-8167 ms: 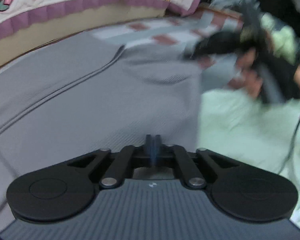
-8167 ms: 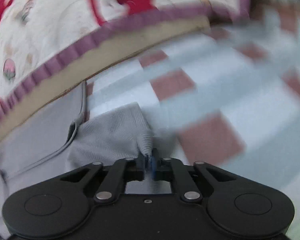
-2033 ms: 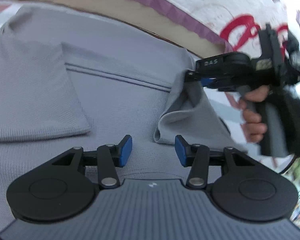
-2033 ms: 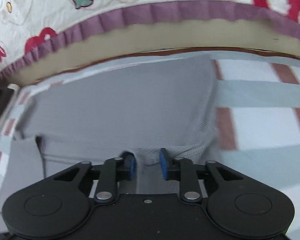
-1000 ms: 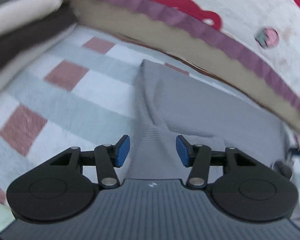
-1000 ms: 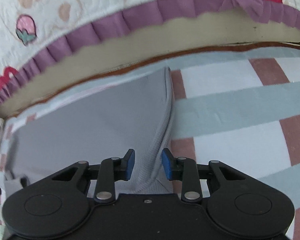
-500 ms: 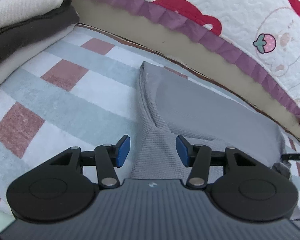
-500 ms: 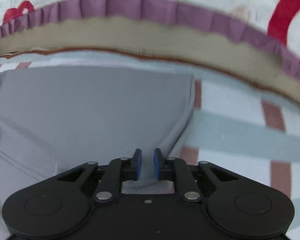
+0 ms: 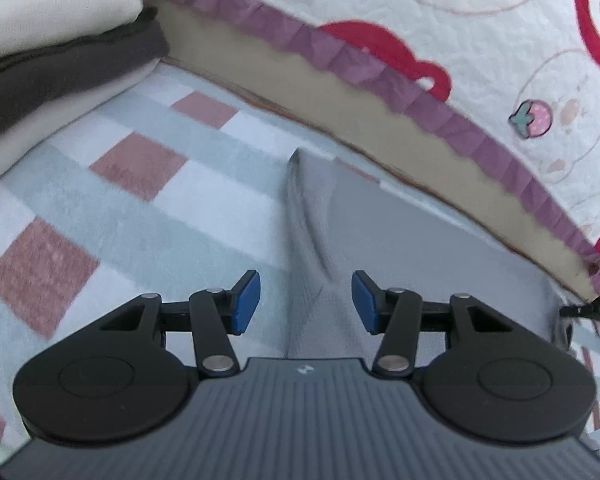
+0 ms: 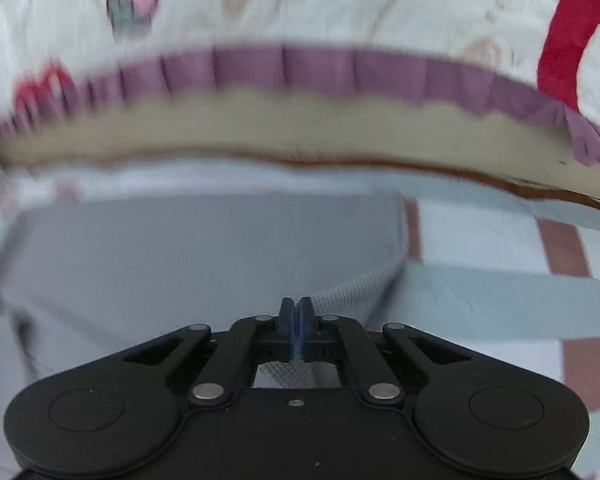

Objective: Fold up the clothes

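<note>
We count one grey garment (image 9: pixel 400 248) on one checked mat (image 9: pixel 148 216), and one stack of folded clothes (image 9: pixel 56 44) showing about four layers. We count two grippers: the left gripper (image 9: pixel 305 301) and the right gripper (image 10: pixel 296 326). One strawberry-print quilt (image 9: pixel 480 32) behind.

We see a plain grey knit garment (image 10: pixel 204 256) lying flat on the checked blanket (image 9: pixel 148 208), partly folded, its ribbed near right edge lifted slightly.
</note>
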